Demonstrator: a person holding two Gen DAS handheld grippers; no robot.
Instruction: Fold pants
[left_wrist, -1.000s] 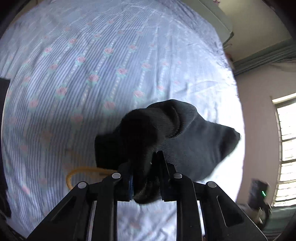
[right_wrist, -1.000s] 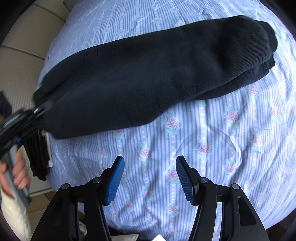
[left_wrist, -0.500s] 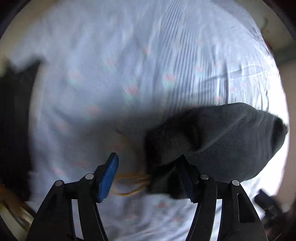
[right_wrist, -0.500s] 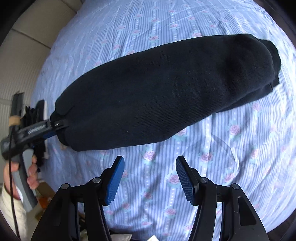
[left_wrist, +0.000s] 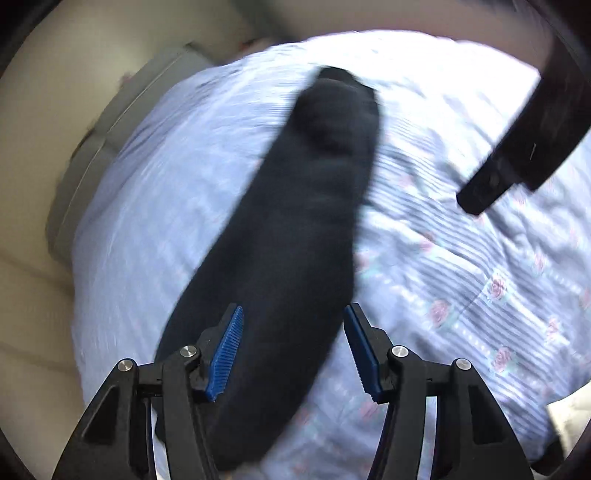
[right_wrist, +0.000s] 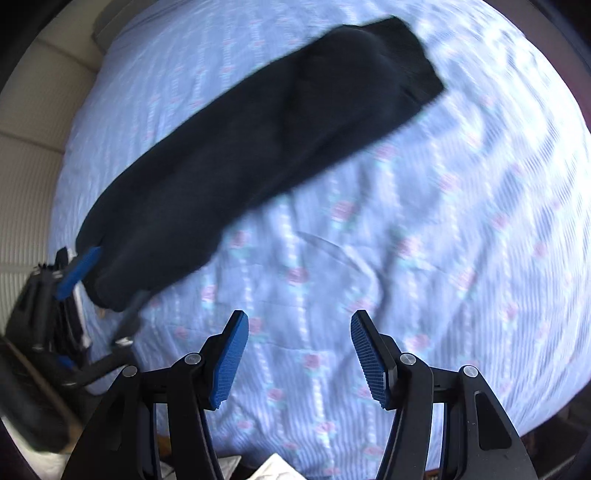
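The black pants (left_wrist: 295, 240) lie folded lengthwise in a long narrow strip on the flowered bedsheet (left_wrist: 461, 258). In the right wrist view the pants (right_wrist: 258, 147) run from lower left to upper right. My left gripper (left_wrist: 293, 347) is open, its blue pads either side of the strip's near end, above it. The left gripper also shows in the right wrist view (right_wrist: 92, 288), open at the strip's lower left end. My right gripper (right_wrist: 299, 358) is open and empty over bare sheet, short of the pants. Both views are motion-blurred.
A beige padded headboard (left_wrist: 74, 110) borders the bed on the left. The right gripper's black body (left_wrist: 524, 147) hangs over the sheet at upper right. White paper or cloth (right_wrist: 273, 469) lies at the bed's near edge.
My left gripper let go of the pants end, opened, and swung round to look along the strip. The pants now lie flat. My right gripper stayed open and shifted slightly.
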